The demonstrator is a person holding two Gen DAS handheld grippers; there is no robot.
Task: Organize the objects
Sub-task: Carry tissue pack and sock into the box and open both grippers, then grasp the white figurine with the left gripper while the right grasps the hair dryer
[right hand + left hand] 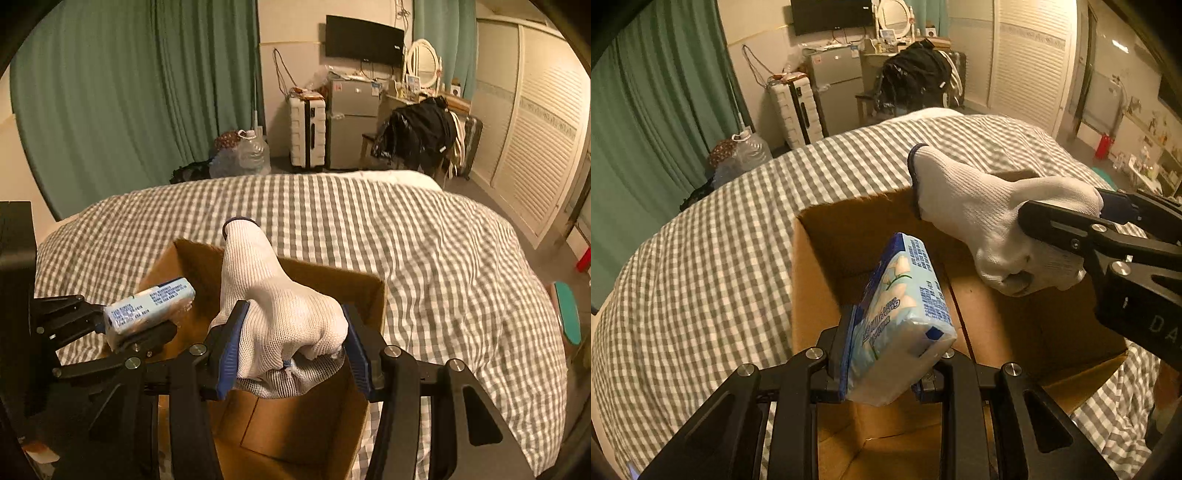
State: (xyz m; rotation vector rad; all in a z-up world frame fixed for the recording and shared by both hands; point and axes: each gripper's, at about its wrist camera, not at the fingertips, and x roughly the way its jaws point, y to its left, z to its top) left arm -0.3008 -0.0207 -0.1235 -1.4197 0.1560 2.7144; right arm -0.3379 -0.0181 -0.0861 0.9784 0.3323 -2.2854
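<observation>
Green curtains and a louvred wardrobe frame a bedroom whose bed wears a grey-and-white checked cover.

Nearest the left wrist camera, the left hand-held gripper is clamped on a pale blue tissue pack, which stands tilted on edge between the fingers, over the near left part of an open cardboard box. From the right wrist view the same pack sticks out sideways from that gripper, above the box's left wall.

The right hand-held gripper is closed on a white knitted work glove, its blue pads pressing the bunched palm from both sides, the cuff pointing up and away. The glove hangs over the box interior, near its far right side.

The box sits on the bed cover. Beyond the bed stand a white suitcase, a small silver fridge, a wall-mounted television and a chair piled with dark clothes.
</observation>
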